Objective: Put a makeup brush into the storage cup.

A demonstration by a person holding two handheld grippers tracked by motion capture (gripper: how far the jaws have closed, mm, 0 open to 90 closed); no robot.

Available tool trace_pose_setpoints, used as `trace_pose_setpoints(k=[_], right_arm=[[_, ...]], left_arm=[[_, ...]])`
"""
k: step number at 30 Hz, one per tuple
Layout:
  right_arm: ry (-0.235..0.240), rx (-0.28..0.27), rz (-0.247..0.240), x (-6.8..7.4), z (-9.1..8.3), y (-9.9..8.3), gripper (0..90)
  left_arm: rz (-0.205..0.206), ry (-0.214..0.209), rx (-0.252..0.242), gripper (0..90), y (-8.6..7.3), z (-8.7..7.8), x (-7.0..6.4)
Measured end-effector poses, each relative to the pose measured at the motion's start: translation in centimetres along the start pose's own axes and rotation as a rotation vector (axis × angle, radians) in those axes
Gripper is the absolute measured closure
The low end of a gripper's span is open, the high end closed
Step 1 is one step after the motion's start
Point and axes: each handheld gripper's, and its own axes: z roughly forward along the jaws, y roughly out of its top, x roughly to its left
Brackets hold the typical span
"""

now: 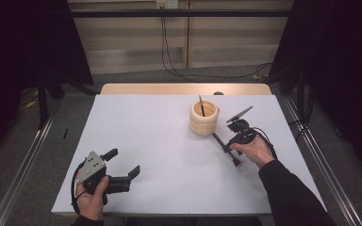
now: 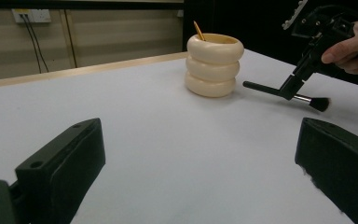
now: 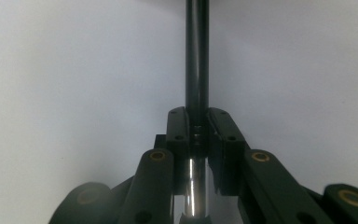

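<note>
The right gripper (image 1: 226, 147) is clamping a black makeup brush (image 1: 225, 148) at the right side of the white table (image 1: 169, 155). In the right gripper view its jaws are pressing together on the brush (image 3: 196, 70) where the dark handle is meeting the shiny metal collar, the handle running away from the camera. In the left gripper view the brush (image 2: 284, 91) is lying nearly level just above the tabletop, its dark bristle tip pointing towards the near right and its handle end pointing towards a cream pot (image 2: 213, 65). The person's right hand (image 1: 254, 150) is gripping the tool from the near side, a dark sleeve (image 1: 292, 197) following behind it.

The pot (image 1: 203, 117), shaped like three stacked rings, is standing upright just beyond and to the left of the brush, near it but apart from it. A thin stick (image 1: 201, 106) is leaning inside the pot, its top rising above the rim.

The left gripper (image 1: 123, 166) is resting at the near left of the table in the left hand (image 1: 92, 195), well apart from the pot, its jaws standing wide apart with nothing between them. A grey three-cornered plate is sitting on top of it.

No brand, label or readable writing is showing on the pot, brush or grippers.
</note>
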Motion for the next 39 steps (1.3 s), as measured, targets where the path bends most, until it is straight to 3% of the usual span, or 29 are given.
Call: trace_pose_setpoints(k=[2, 12, 18, 23, 31, 37, 39], right_arm=[[0.012, -0.014, -0.017, -0.1, -0.3, -0.1, 79.3], [0.037, -0.041, -0.014, -0.2, -1.1, -0.8, 79.3], [0.050, -0.095, -0.014, -0.7, -2.1, -1.6, 79.3], [0.065, -0.108, -0.019, 0.0, -2.8, -2.0, 79.3], [0.100, -0.199, -0.065, 0.5, -3.6, -2.9, 79.3], [0.119, -0.324, -0.103, 0.1, -4.2, -3.6, 79.3], [0.094, -0.370, -0.118, 0.3, -4.4, -3.8, 79.3]], left_arm=[[0.001, -0.004, -0.002, 1.5, 0.0, 0.0, 0.0], [-0.003, -0.004, -0.001, 1.7, 0.0, 0.0, 0.1], [-0.001, 0.000, 0.000, 1.6, 0.0, 0.0, 0.1], [-0.007, -0.002, 0.004, 1.8, -0.1, 0.0, 0.2], [-0.007, 0.003, 0.001, 1.7, 0.0, 0.0, 0.1], [-0.007, 0.002, 0.001, 1.8, 0.0, 0.0, 0.1], [-0.009, -0.016, -0.002, 1.8, 0.0, 0.0, 0.1]])
